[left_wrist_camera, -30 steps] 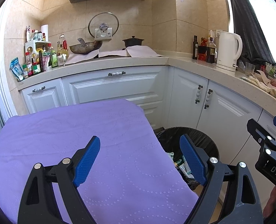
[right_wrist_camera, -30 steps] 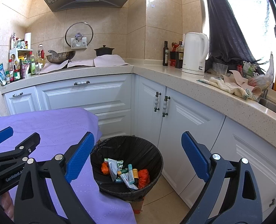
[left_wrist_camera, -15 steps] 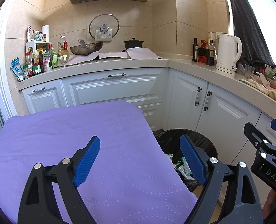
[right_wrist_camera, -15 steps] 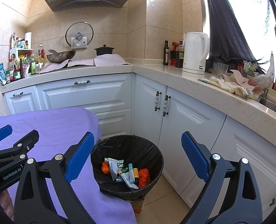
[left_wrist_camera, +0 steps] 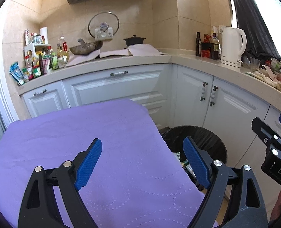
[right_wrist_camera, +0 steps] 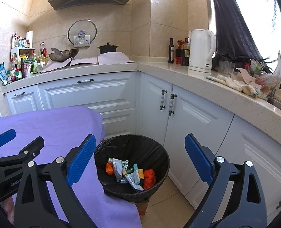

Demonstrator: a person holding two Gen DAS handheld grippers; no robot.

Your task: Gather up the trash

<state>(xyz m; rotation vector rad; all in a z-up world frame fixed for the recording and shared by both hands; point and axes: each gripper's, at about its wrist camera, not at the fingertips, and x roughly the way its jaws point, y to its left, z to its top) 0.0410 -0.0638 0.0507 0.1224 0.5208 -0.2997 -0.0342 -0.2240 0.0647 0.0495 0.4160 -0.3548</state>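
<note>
A black-lined trash bin (right_wrist_camera: 155, 152) stands on the floor beside a table under a purple cloth (left_wrist_camera: 74, 136). Inside the bin lie several pieces of trash (right_wrist_camera: 133, 172): orange wrappers, small tubes and packets. My left gripper (left_wrist_camera: 142, 159) hovers open over the cloth's right edge, nothing between its blue pads. My right gripper (right_wrist_camera: 138, 157) hangs open above the bin, also with nothing in it. Each gripper shows at the edge of the other's view: the right gripper (left_wrist_camera: 273, 152) and the left gripper (right_wrist_camera: 13, 150). The bin (left_wrist_camera: 207, 142) is partly hidden by the cloth in the left wrist view.
White cabinets (right_wrist_camera: 188, 117) run in an L behind and to the right of the bin. On the counter stand a white kettle (right_wrist_camera: 201, 53), bottles (right_wrist_camera: 170, 51), a wok (right_wrist_camera: 63, 55) and rags (right_wrist_camera: 235, 81). Tan floor (right_wrist_camera: 165, 205) shows around the bin.
The left wrist view has shifted slightly, and the right gripper sits a little lower at its edge. Both grippers stay open; the trash in the bin has not moved.
</note>
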